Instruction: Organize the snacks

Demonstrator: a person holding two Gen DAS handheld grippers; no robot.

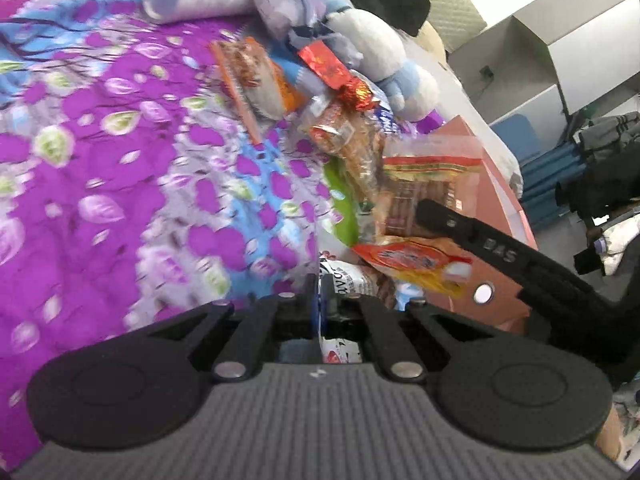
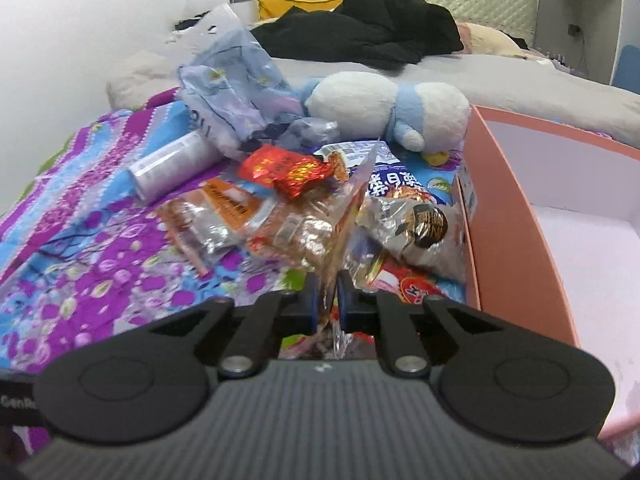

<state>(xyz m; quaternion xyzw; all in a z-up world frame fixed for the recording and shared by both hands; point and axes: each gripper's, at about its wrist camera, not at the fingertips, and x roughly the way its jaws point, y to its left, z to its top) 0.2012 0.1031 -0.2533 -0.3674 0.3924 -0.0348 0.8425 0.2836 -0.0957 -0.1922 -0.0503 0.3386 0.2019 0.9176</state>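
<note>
A heap of snack packets lies on a purple flowered bedspread beside a pink box. My left gripper is shut on a white printed snack packet at the near end of the heap. My right gripper is shut on the edge of a clear crinkly snack bag that stands up from the heap. A red foil packet, an orange packet and a silver packet lie in the heap. The right gripper's arm shows in the left wrist view.
A white and blue plush toy lies behind the heap. A white cylinder and a crumpled plastic bag lie at the left. Black clothing is on the bed behind. Grey cabinets stand beyond the bed.
</note>
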